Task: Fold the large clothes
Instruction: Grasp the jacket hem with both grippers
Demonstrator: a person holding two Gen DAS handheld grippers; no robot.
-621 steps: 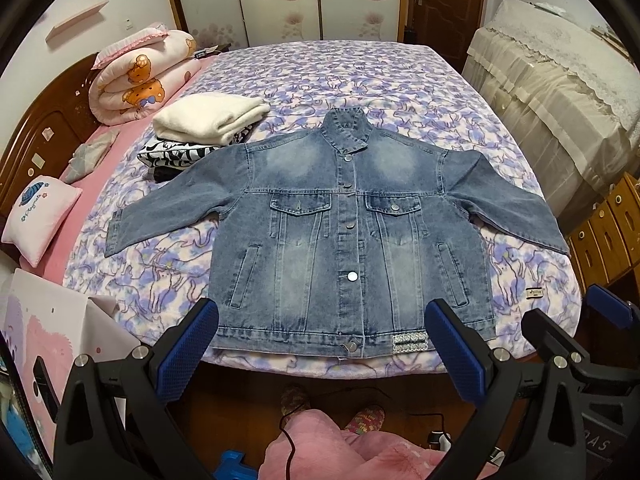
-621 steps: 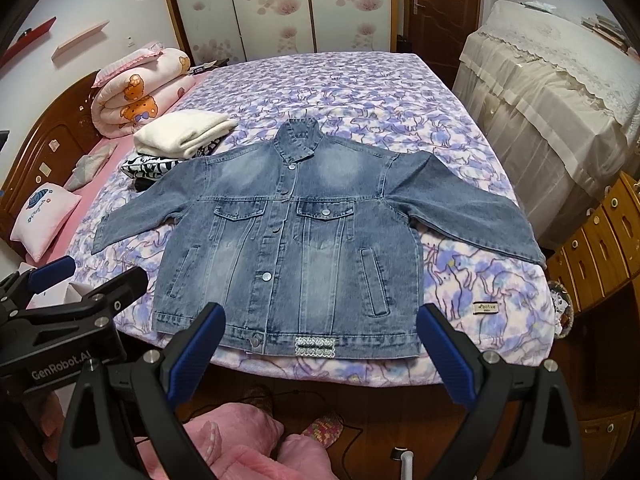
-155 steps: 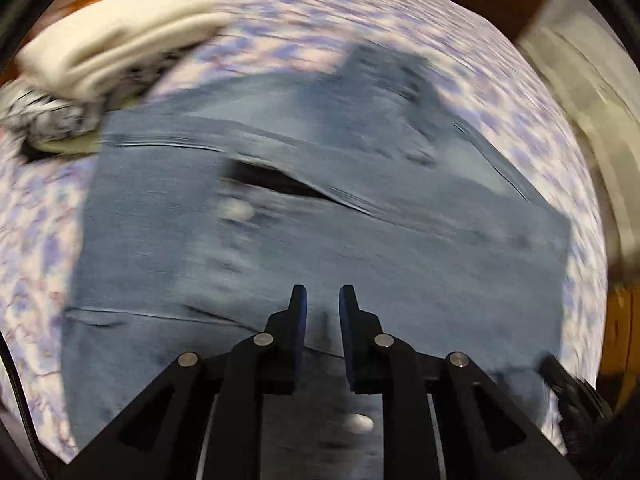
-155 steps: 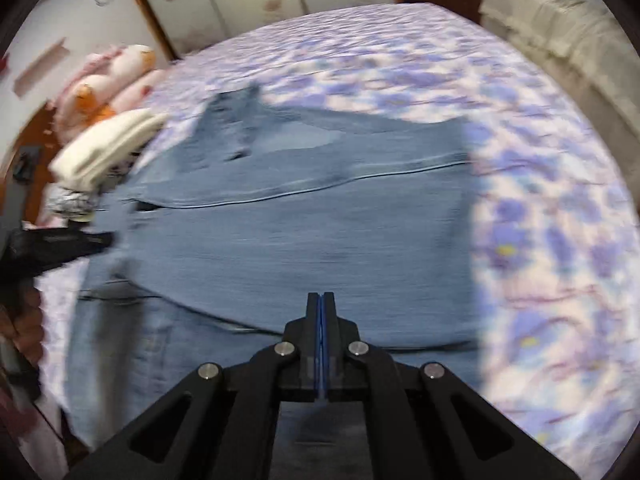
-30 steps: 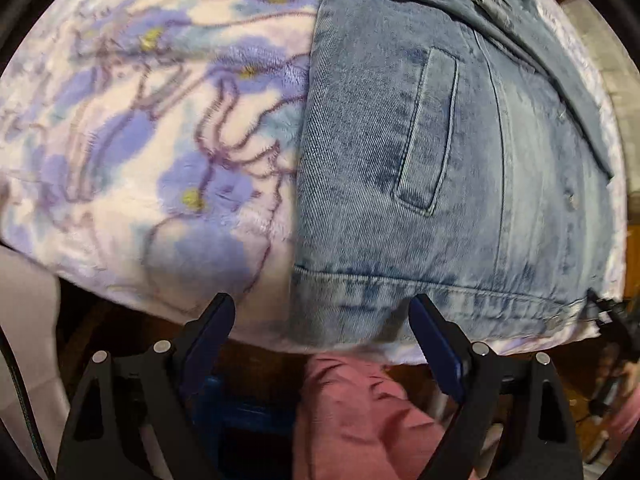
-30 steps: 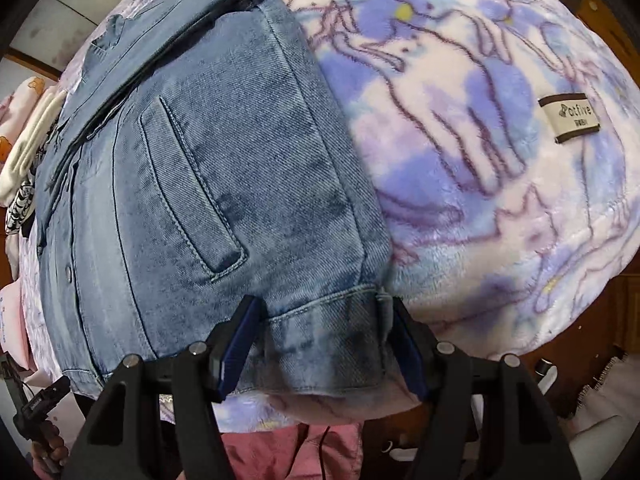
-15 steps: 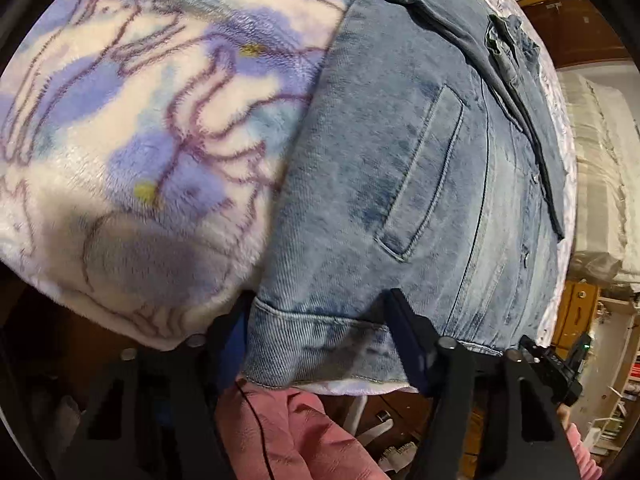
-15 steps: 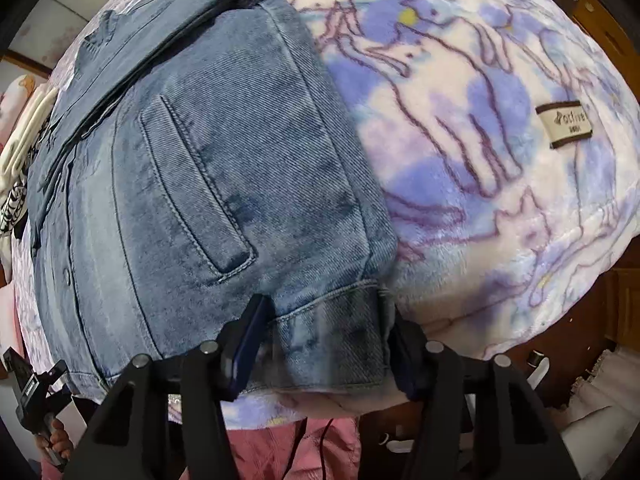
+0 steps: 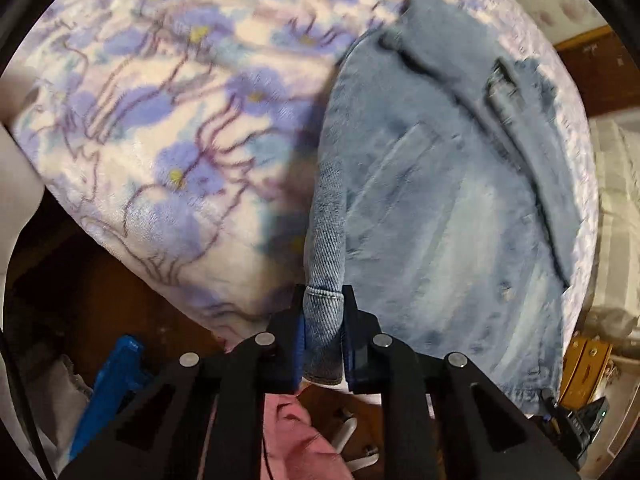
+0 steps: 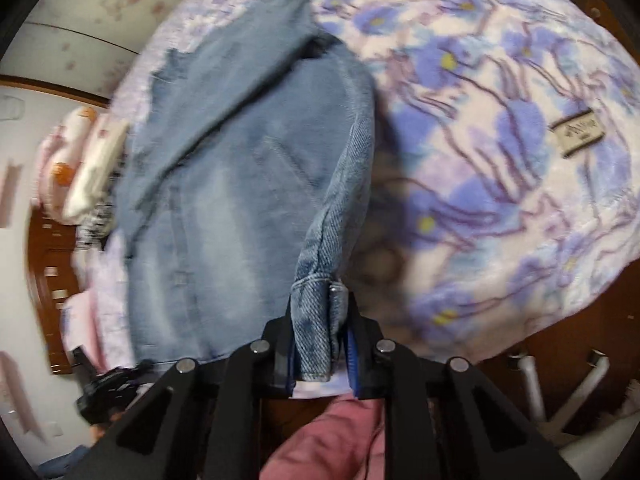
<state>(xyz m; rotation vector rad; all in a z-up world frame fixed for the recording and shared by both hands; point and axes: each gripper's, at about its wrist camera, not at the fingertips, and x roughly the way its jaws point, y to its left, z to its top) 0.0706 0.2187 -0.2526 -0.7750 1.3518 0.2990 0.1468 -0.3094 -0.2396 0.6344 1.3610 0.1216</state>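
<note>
While both grippers, left gripper (image 9: 323, 336) and right gripper (image 10: 320, 344), pinch denim jacket (image 9: 440, 200) hem corners at 6 o'clock, uneven lifting risks skewing the fold.

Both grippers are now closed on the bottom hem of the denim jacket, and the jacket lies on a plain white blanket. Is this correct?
Not quite: the blanket is not plain white but has a purple and blue flower pattern, as both wrist views show. The rest holds: the left gripper and the right gripper are each closed on the bottom hem of the denim jacket.
</note>
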